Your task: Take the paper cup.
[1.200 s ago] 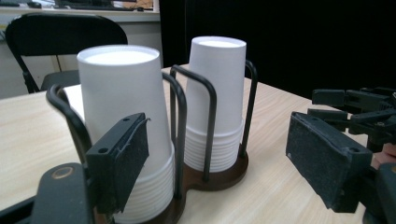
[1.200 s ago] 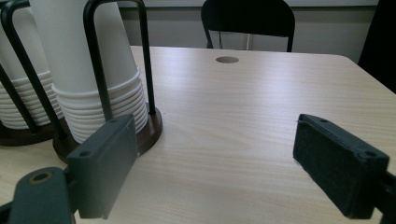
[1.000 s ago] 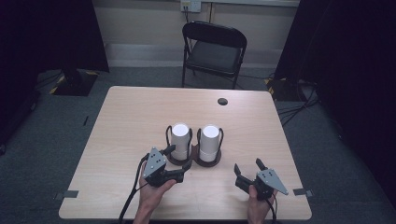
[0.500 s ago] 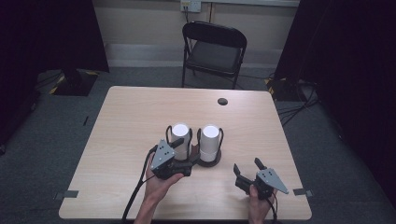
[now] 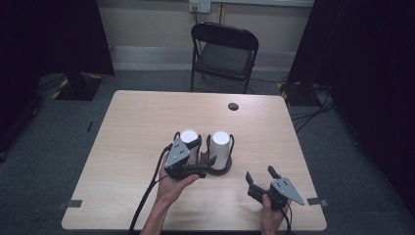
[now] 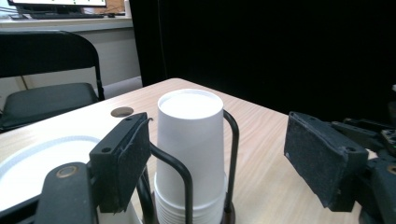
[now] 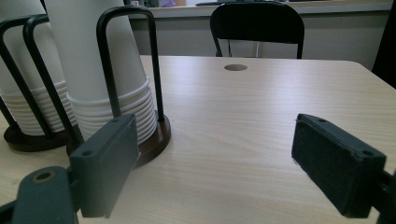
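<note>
Left claw (image 5: 201,157) open, empty, nearer; right cup stack (image 6: 190,154) dead ahead between jaws, upright in wire holder (image 6: 232,154) on surface (image 5: 137,127). Right claw (image 5: 259,177) open, empty, well apart.

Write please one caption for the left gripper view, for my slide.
Open left gripper closing in on the right stack of cups in its wire holder.

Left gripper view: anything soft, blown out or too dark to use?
Left gripper view: the right cup stack is sharp, its flat top near blown out; the jaws up close are soft; the backdrop behind is pure black. High view: even light on the table, dark at both sides. Right gripper view: cup holder crisp, chair slightly soft.
</note>
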